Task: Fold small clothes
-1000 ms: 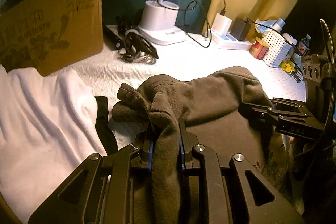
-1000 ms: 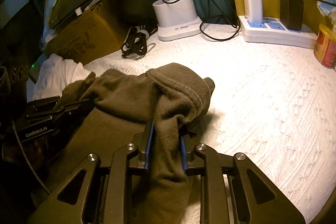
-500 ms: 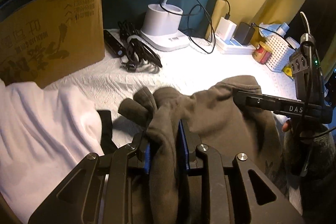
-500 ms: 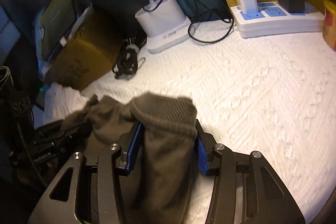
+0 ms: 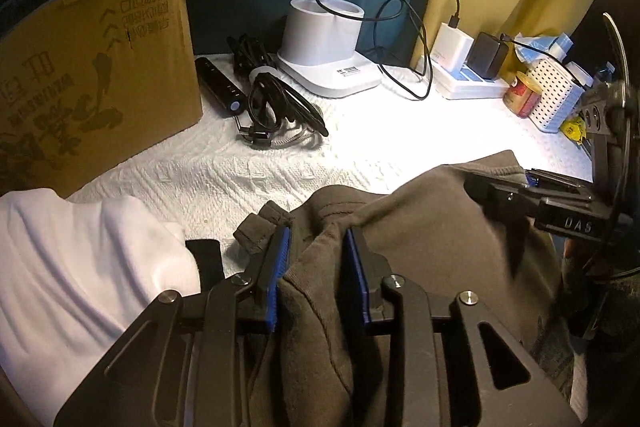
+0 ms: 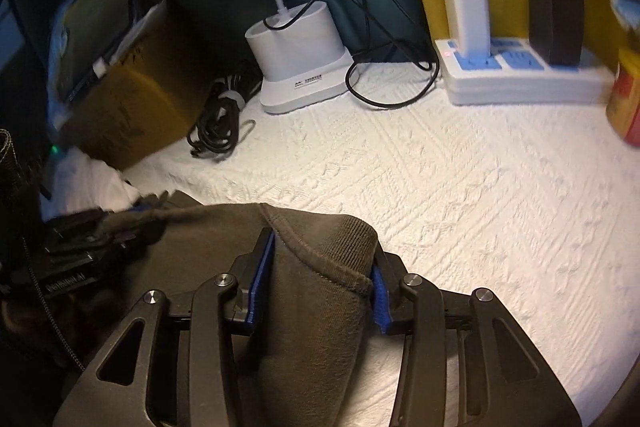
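Note:
A dark grey-brown fleece garment (image 5: 420,227) lies bunched on the white textured cover (image 6: 460,187), stretched between both grippers. My left gripper (image 5: 316,231) has the garment's left edge between its blue pads (image 5: 280,259). Its jaws are opening and the cloth sits loosely in the gap. My right gripper (image 6: 322,243) has the ribbed hem (image 6: 340,247) filling the space between its jaws, which are closing on it. The left wrist view shows the right gripper (image 5: 500,195) at the garment's right side. In the right wrist view the left gripper (image 6: 120,223) appears blurred at the left.
A folded white cloth (image 5: 80,259) and a black piece (image 5: 208,259) lie left of the garment. Behind stand a cardboard box (image 5: 92,75), a coiled cable (image 5: 276,107), a white lamp base (image 5: 324,43), a power strip (image 5: 468,83), a can (image 5: 522,95) and a perforated basket (image 5: 554,103).
Both grippers' jaws stand wider than a second ago. The bunched cloth has dropped flatter toward the cover. The right gripper has drawn back with the hem spread between its pads.

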Available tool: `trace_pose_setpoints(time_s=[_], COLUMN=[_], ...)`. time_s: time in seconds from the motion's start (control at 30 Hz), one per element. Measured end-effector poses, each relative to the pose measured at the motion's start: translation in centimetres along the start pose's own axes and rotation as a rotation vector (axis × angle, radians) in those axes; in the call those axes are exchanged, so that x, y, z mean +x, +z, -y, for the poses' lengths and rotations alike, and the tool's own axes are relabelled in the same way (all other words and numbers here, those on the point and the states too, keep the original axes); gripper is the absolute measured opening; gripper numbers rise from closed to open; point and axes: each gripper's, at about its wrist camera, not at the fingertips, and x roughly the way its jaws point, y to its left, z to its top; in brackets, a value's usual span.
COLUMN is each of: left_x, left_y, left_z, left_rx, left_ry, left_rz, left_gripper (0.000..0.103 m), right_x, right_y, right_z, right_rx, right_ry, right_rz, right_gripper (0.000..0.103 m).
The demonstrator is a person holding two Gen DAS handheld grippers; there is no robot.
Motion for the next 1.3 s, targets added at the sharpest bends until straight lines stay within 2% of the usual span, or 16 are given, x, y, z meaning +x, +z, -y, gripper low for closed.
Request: trace_pose_setpoints(time_s=[0.17,0.23,0.3,0.37,0.47,0.73,0.93,1.3], left_x=[-0.1,-0.1,-0.1,-0.2,-0.5,-0.8,-1.9,-4.9], left_y=[-0.1,0.0,0.0,-0.1,-0.2,-0.4,-0.6,-1.8], left_z=[-0.3,-0.5,-0.5,-0.7,-1.4,-1.4,-1.6,-0.5], left_rx=[-0.014,-0.026,-0.027,-0.033,-0.061,-0.059,-0.083,-0.096], left_ry=[0.022,0.032,0.046,0.077,0.093,0.102,0.082,0.059], left_rz=[0.019,0.027,0.030,0.038,0.045,0.039,0.042,0.075], left_gripper=[0.031,0.031,0.036,0.048,0.054,0.054,0.054,0.054], right_x=[0.1,0.0,-0.2,-0.2,-0.2,-0.5,-1.8,-4.4], right_y=[-0.1,-0.1,-0.1,0.0,0.1,0.1,0.3,-1.1], right_z=[-0.7,-0.8,-0.6,0.1,0.4,0.3,0.9,0.7], right_rx=[-0.048,-0.059,-0.052,-0.017,-0.009,-0.018,0.001,0.026], right_ry=[-0.064,-0.101,-0.133,-0.151,-0.149,-0.194,-0.234,-0.228], right_rz=[0.004,0.011,0.022,0.017,0.015,0.012,0.025,0.036], right_gripper=[0.045,0.053,0.070,0.079,0.079,0.081,0.082,0.082])
